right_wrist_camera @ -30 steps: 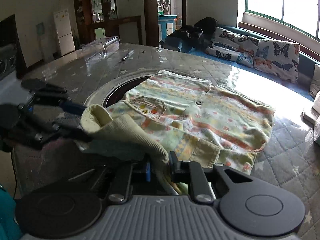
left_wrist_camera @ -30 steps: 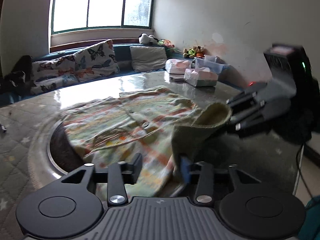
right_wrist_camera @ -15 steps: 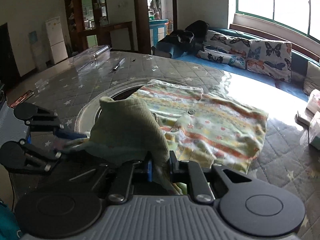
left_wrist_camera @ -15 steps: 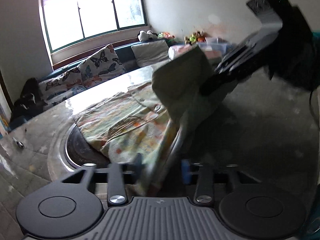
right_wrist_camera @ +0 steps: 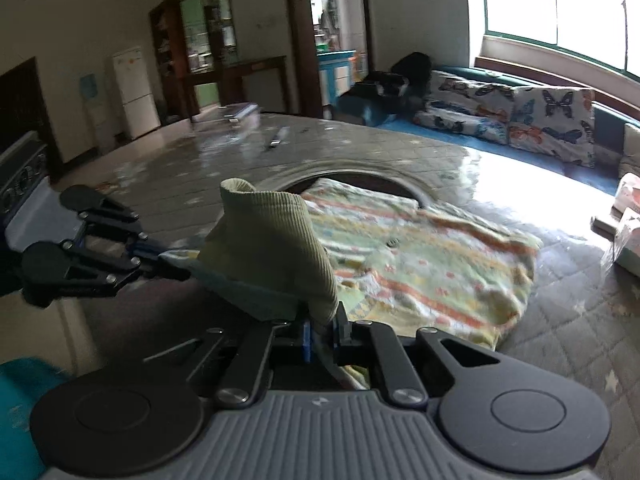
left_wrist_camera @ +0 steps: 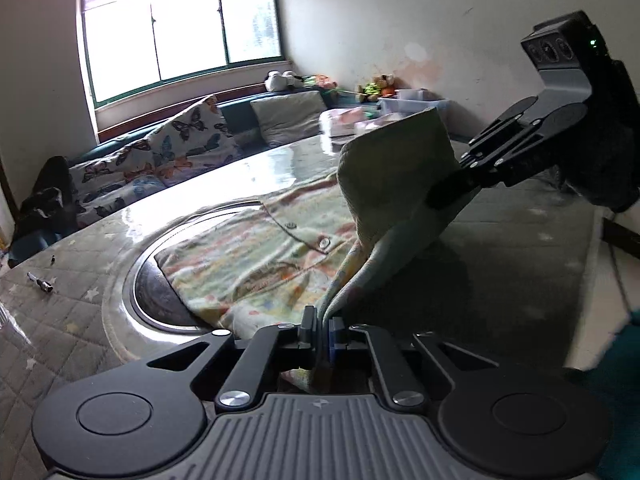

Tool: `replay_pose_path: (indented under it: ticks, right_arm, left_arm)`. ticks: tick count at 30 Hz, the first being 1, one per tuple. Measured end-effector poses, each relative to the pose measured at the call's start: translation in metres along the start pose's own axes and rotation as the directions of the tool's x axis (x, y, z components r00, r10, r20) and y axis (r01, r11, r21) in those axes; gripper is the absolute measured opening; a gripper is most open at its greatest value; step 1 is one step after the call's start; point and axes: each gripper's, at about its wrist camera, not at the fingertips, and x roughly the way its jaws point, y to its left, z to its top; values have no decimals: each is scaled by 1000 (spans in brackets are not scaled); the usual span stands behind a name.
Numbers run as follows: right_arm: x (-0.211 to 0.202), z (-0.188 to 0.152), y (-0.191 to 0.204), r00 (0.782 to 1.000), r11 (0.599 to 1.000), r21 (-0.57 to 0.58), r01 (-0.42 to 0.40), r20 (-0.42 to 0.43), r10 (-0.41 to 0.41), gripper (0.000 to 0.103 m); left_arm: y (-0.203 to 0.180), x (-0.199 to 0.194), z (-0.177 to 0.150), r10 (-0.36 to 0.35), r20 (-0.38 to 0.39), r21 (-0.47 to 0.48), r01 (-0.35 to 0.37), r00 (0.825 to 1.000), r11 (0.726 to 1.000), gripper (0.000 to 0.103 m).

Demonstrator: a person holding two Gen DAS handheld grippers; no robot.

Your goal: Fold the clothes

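A pastel patterned garment (left_wrist_camera: 260, 256) with buttons lies on the table, partly over a round sunken ring (left_wrist_camera: 132, 280). Its near end, with a green ribbed cuff (left_wrist_camera: 392, 168), is lifted off the table. My left gripper (left_wrist_camera: 322, 332) is shut on the thin edge of this lifted part. From the right, my right gripper (left_wrist_camera: 444, 192) reaches in and is shut on the cuff. In the right wrist view the right gripper (right_wrist_camera: 324, 332) pinches the fabric below the cuff (right_wrist_camera: 272, 240). The left gripper (right_wrist_camera: 172, 264) holds the same fold from the left, above the garment (right_wrist_camera: 420, 264).
The quilted table cover (left_wrist_camera: 60, 320) spreads all round. A small tool (left_wrist_camera: 40, 282) lies at the left. Packs and boxes (left_wrist_camera: 352, 120) stand at the far edge. Butterfly cushions (left_wrist_camera: 160, 148) line the window bench. A clear box (right_wrist_camera: 240, 114) and a pen (right_wrist_camera: 278, 138) lie across the table.
The left gripper's fingers, apart a second ago, have shut on the fabric edge. Both grippers have raised the cuff end higher above the table.
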Motion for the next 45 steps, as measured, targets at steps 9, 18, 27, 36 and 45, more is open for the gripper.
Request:
replay_pose_path:
  ticks: [9,18,27,36,45]
  right_arm:
    - [-6,20,6,1000,998,-57,14,-7,-14,8]
    - [35,74,-35,998,997,-45,62,-25,-63,8]
    - [115,102,-84,989,993,-14,116,-86,-117,8]
    - [149,87,-113,977,977,77,198,-91,-191,32]
    - [107,71,-104,982,978,89,190,1,-191,43]
  left_arm:
    - [2,-19,9,-15,-9,-41,15,1000,999,6]
    - [59,28,57,-33,-25,-114,30,999,993,6]
    - [133,124,73,-78,-196,-273,22,978,962,6]
    - [152,161,56,-81,-264,-371,-24,961,929,13]
    - [155,158,60,-67,-271,-370,-40,960,928,12]
